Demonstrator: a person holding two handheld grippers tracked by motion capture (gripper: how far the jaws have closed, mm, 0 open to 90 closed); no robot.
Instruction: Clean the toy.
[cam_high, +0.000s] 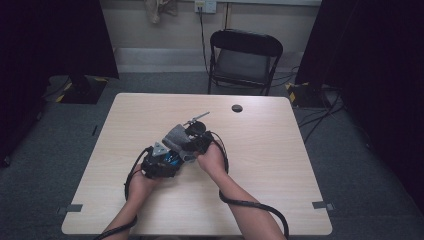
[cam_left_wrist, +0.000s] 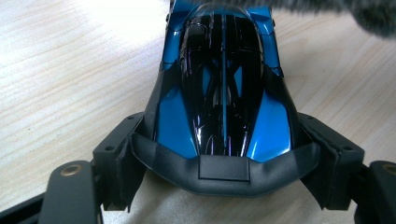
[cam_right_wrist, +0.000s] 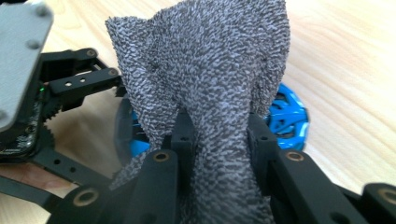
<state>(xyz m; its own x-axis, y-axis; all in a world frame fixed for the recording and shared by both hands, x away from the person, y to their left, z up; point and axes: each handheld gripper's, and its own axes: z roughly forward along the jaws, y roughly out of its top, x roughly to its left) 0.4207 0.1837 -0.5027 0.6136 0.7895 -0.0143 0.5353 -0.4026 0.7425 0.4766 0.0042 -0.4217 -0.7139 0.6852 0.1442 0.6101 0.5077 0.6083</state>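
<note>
the left gripper clamps the blue toy car by its sides, steadying it for wiping. the right gripper pinches a grey cloth just above the car, so the cloth's free end can rub the bodywork

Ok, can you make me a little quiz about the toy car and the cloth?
1. True or false: the left claw grips the blue car on the table.
2. What does the right claw pinch? A) a spoon B) a grey cloth C) a cup
3. What colour is the wheel seen behind the cloth in the right gripper view?

Key: 1 true; 2 B; 3 blue.
</note>
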